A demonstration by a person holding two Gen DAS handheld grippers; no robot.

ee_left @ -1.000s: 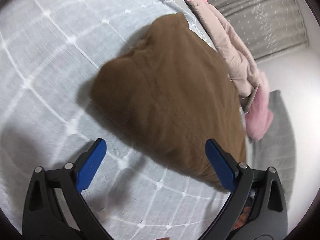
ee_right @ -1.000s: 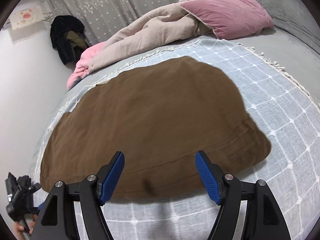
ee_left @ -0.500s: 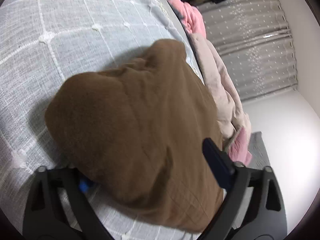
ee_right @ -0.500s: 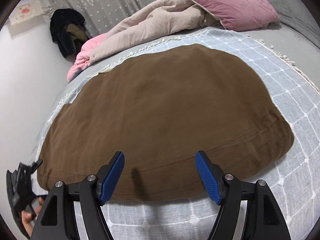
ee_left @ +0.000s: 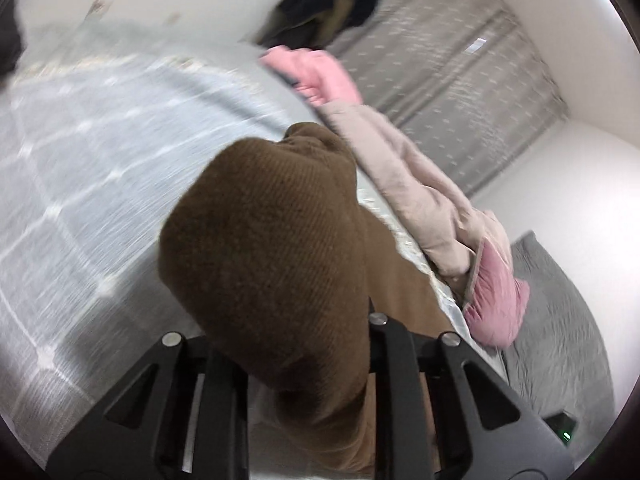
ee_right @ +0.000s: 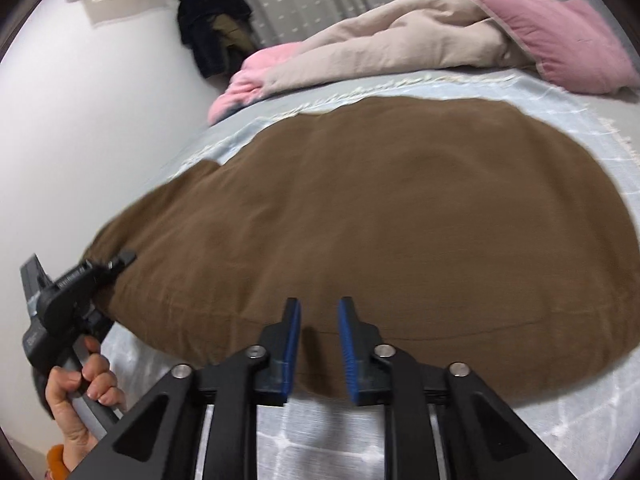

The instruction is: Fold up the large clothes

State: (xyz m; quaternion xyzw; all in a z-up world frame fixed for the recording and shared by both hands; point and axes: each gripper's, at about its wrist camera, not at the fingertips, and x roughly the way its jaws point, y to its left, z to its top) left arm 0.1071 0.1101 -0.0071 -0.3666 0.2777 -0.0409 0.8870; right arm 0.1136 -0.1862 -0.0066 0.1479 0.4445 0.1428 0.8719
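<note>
A large brown corduroy garment [ee_right: 400, 216] lies spread on the bed. My left gripper [ee_left: 296, 360] is shut on its left corner, and the brown cloth [ee_left: 272, 248] bulges up over the fingers and hides the pads. The left gripper also shows in the right wrist view [ee_right: 116, 262] at the garment's left end, held by a hand. My right gripper [ee_right: 318, 344] sits over the near hem with its blue pads [ee_right: 346, 344] close together around a narrow strip of the cloth.
A light grey checked bedspread [ee_right: 312, 444] covers the bed. A beige and pink quilt [ee_right: 440, 40] is heaped along the far side. A dark garment [ee_right: 216, 28] hangs by the curtain. The white wall [ee_right: 100, 140] borders the bed on the left.
Both grippers went from wide open to closed. The left one moved onto the garment's corner and took it; the right one advanced to the near hem and narrowed on it.
</note>
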